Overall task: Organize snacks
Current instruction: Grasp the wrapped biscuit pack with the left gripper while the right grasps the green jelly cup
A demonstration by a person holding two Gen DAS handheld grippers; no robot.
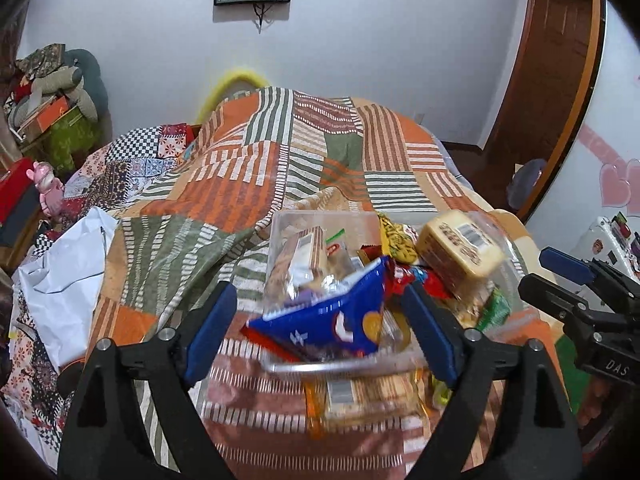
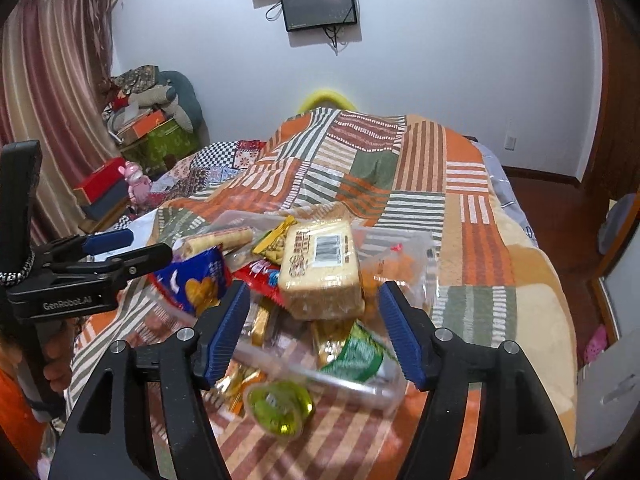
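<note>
Two wall screens [image 2: 318,4], patchwork bedspread [image 2: 400,168], striped curtain [image 2: 52,72]

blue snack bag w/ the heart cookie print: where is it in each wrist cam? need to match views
Left wrist: blue snack bag sits low centre, between the open jaws of the left gripper, tilted on the pile.
Right wrist: blue snack bag is left of centre, just beyond the left-hand blue pad, under the other gripper's tip.
Shared landmark: the tan barcode-labelled pack, to the bag's right in both.

Both wrist cameras look forward, close over the snack bin [image 1: 280,236] on the bed [image 2: 472,216], sharing it.
</note>
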